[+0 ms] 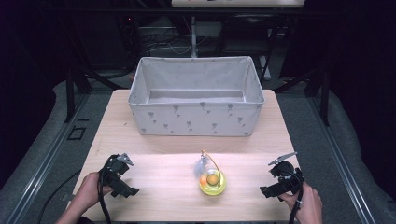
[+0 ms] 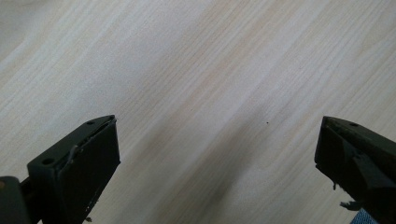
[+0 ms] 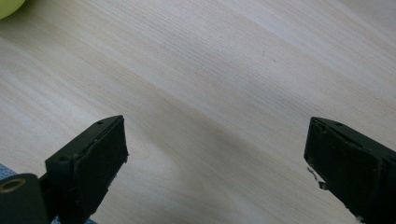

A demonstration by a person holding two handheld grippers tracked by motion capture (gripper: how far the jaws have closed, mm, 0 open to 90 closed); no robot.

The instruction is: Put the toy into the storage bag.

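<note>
A: What lies on the table [image 1: 154, 140]?

B: A grey fabric bin [image 1: 196, 95] with a small printed pattern stands at the far edge, centred, its inside bare. Near the near edge, about midway along it, sits a small yellow bowl [image 1: 212, 183] holding an orange ball [image 1: 212, 178]; a thin curved handle [image 1: 212, 161] arches over it, and something pale and translucent, too small to identify, rests against its far-left side.

A: Where are the tongs?

B: The left tongs [image 1: 119, 173], held in the left hand [image 1: 88, 189], sit near the near left corner. The right tongs [image 1: 280, 177], held in the right hand [image 1: 308, 203], sit near the near right corner. The bowl lies between them, apart from both.

A: And their state?

B: Left tongs [image 2: 217, 154]: jaws spread wide over bare wood. Right tongs [image 3: 217, 154]: jaws likewise wide, nothing between them; a yellow rim [image 3: 9, 5] shows at the upper left corner of the right gripper view.
</note>
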